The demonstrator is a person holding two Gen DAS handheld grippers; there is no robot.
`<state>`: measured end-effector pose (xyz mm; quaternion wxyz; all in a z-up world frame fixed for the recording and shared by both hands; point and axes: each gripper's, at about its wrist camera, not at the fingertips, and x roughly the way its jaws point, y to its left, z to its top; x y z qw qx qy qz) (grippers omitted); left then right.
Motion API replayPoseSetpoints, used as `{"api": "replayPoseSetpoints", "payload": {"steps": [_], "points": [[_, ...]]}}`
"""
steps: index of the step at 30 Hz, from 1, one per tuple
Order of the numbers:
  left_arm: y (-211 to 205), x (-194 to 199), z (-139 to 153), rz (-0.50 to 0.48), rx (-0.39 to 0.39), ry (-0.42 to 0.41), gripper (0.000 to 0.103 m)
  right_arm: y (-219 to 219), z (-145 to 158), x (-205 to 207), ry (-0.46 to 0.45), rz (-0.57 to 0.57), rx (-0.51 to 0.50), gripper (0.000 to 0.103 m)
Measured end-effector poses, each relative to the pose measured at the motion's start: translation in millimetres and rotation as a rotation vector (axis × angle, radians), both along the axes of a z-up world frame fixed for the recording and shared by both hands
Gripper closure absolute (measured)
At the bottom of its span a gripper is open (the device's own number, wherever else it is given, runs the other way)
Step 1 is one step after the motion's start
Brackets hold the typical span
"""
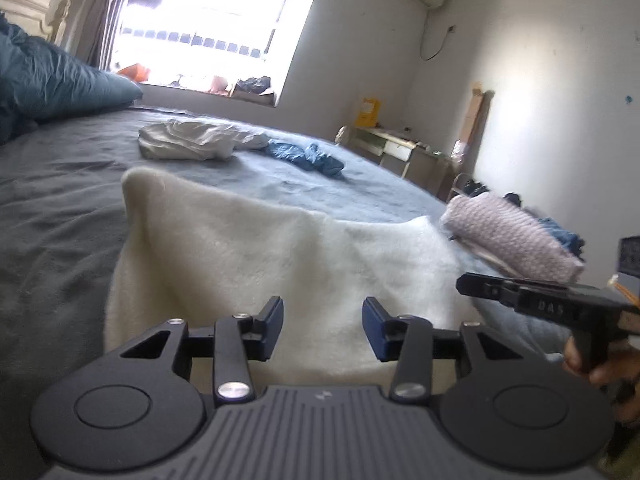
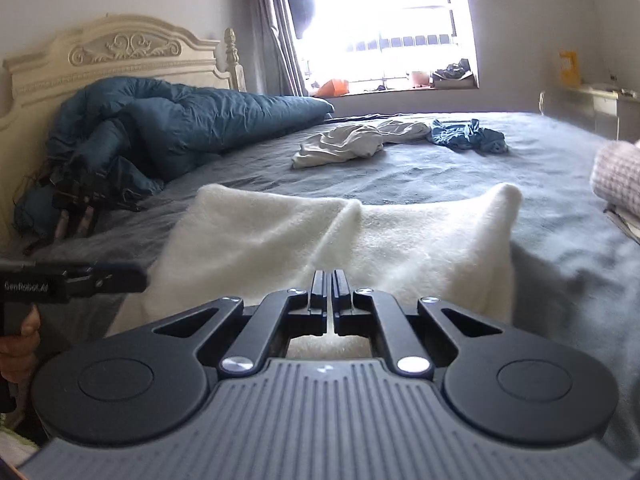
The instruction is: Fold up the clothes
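A fluffy cream-white garment [image 1: 256, 256] lies spread on the grey bed [image 1: 56, 216], with a ridge fold down its middle in the right wrist view [image 2: 344, 236]. My left gripper [image 1: 323, 330] is open and empty, just above the garment's near edge. My right gripper [image 2: 331, 284] is shut with nothing visibly between its fingers, over the garment's near edge. It also shows from the side in the left wrist view [image 1: 464, 282]. The left gripper shows at the left edge of the right wrist view [image 2: 136, 278].
A crumpled white garment [image 1: 192, 142] and a crumpled blue garment [image 1: 308, 156] lie farther back on the bed. A folded lilac knit [image 1: 512, 236] sits at the right on a stack. A teal duvet [image 2: 168, 120] is piled by the headboard [image 2: 116, 52]. A desk [image 1: 404, 148] stands by the wall.
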<state>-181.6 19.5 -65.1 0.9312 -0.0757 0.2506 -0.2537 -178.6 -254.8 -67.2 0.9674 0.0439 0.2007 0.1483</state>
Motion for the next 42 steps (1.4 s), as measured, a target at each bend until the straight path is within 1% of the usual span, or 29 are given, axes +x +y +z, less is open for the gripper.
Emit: {"api": "replayPoseSetpoints", "payload": {"steps": [2, 3, 4, 5, 7, 10, 13, 14, 15, 17, 20, 22, 23, 26, 28, 30, 32, 33, 34, 36, 38, 39, 42], "points": [[-5, 13, -12, 0.036, 0.039, 0.054, 0.06, 4, -11, 7, 0.006, -0.034, -0.061, 0.1], [-6, 19, -19, 0.061, 0.061, 0.082, 0.065, 6, -17, 10, 0.01, -0.05, -0.091, 0.1], [-5, 23, -26, 0.075, 0.057, 0.102, 0.068, 5, -28, 17, 0.063, -0.069, -0.12, 0.1], [-1, 23, -30, 0.082, 0.024, 0.111, 0.068, 3, -38, 24, 0.115, -0.087, -0.147, 0.101], [4, 25, -30, 0.088, -0.028, 0.129, 0.068, -10, -48, 23, 0.101, -0.09, -0.05, 0.101], [6, 27, -30, 0.085, -0.059, 0.149, 0.067, -16, -46, 24, 0.113, -0.086, -0.004, 0.101], [6, 28, -27, 0.076, -0.081, 0.163, 0.056, -21, -46, 25, 0.123, -0.079, 0.031, 0.1], [5, 28, -25, 0.072, -0.086, 0.169, 0.05, -21, -45, 25, 0.124, -0.075, 0.032, 0.1], [7, 29, -24, 0.071, -0.088, 0.173, 0.047, -21, -44, 25, 0.127, -0.071, 0.029, 0.1], [6, 30, -16, 0.078, -0.095, 0.164, 0.047, -20, -41, 27, 0.135, -0.064, 0.011, 0.1], [8, 36, 0, 0.074, -0.119, 0.132, 0.046, -14, -31, 24, 0.11, -0.052, -0.022, 0.097], [8, 50, 15, 0.061, -0.12, 0.105, 0.043, -10, -15, 29, 0.05, -0.047, -0.076, 0.095], [7, 62, 21, 0.056, -0.116, 0.096, 0.041, -7, -6, 36, 0.022, -0.04, -0.105, 0.093], [-3, 108, 33, 0.083, -0.059, 0.068, 0.041, -1, 16, 75, -0.016, -0.01, -0.155, 0.086], [-9, 143, 33, 0.127, -0.043, 0.066, 0.043, 5, 24, 112, -0.014, -0.008, -0.184, 0.085], [-7, 173, 25, 0.189, -0.066, 0.065, 0.048, -4, 11, 130, 0.016, -0.045, -0.212, 0.085], [-2, 196, 14, 0.253, -0.091, 0.064, 0.049, -12, -2, 147, 0.046, -0.083, -0.24, 0.085], [2, 204, 8, 0.286, -0.103, 0.064, 0.054, -17, -9, 156, 0.061, -0.101, -0.254, 0.085], [7, 208, -1, 0.316, -0.105, 0.078, 0.056, -21, -15, 164, 0.076, -0.12, -0.268, 0.085], [18, 216, -16, 0.335, -0.153, 0.115, 0.068, -29, -28, 181, 0.106, -0.157, -0.296, 0.086], [29, 213, -22, 0.334, -0.219, 0.112, 0.071, -38, -41, 199, 0.136, -0.194, -0.323, 0.087], [34, 214, -24, 0.333, -0.233, 0.115, 0.073, -50, -42, 190, 0.13, -0.209, -0.255, 0.087], [39, 212, -30, 0.339, -0.26, 0.115, 0.075, -51, -38, 180, 0.133, -0.241, -0.26, 0.087]]}}
